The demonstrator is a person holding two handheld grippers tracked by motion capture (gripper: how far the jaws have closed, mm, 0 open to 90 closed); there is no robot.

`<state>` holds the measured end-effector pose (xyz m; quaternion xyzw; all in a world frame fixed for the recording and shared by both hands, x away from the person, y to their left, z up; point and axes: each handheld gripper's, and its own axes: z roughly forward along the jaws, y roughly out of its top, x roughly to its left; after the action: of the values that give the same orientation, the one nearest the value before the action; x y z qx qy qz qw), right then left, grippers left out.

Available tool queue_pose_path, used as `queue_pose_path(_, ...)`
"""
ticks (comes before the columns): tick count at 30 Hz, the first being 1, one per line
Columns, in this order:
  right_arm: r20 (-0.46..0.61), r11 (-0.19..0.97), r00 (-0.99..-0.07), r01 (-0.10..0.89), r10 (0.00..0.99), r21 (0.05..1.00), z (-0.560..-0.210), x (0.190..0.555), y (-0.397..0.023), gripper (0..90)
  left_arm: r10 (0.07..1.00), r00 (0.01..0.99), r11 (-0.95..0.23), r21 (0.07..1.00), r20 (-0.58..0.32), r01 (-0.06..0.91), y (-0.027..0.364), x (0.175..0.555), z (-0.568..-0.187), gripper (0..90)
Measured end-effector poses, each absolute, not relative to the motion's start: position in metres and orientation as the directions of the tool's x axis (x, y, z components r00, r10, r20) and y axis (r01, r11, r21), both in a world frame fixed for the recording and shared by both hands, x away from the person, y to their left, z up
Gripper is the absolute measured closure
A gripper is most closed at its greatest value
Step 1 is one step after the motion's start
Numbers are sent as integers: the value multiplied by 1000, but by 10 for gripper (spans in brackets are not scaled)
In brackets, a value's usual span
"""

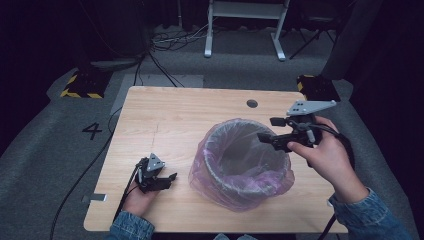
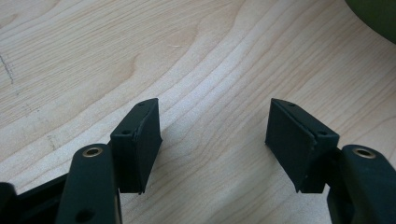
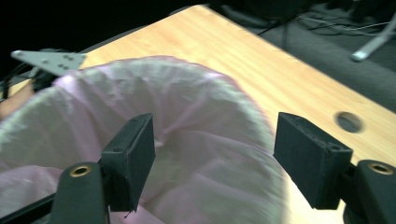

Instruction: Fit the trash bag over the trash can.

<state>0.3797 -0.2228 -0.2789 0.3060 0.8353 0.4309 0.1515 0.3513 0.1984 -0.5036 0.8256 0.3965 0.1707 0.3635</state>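
A round bin lined with a pale pink plastic bag (image 1: 241, 165) stands on the wooden table (image 1: 170, 120), right of centre. My right gripper (image 1: 267, 129) hovers over the bin's right rim, held in a hand, its jaws wide apart with nothing between them. In the right gripper view the bag's rim (image 3: 154, 93) spreads just beyond the open jaws. My left gripper (image 1: 167, 179) rests low on the table to the left of the bin, open and empty, with bare wood (image 2: 210, 84) between its jaws.
A round cable hole (image 1: 252, 103) sits near the table's far edge. Cables trail off the left side of the table onto grey carpet (image 1: 60, 145). White desk legs (image 1: 245, 25) stand beyond, and yellow-black blocks (image 1: 82, 85) flank the far corners.
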Motion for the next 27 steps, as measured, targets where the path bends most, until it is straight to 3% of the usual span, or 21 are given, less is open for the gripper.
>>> queue_pose_path(18,12,359,-635,452,773,816,-287,361,-301,280,769,639,-432,734,-4,525,213,349,-504,304)
queue_pose_path(27,31,354,-614,495,789,794,-315,360,-321,258,777,630,-424,732,-9,533,214,347,-504,301)
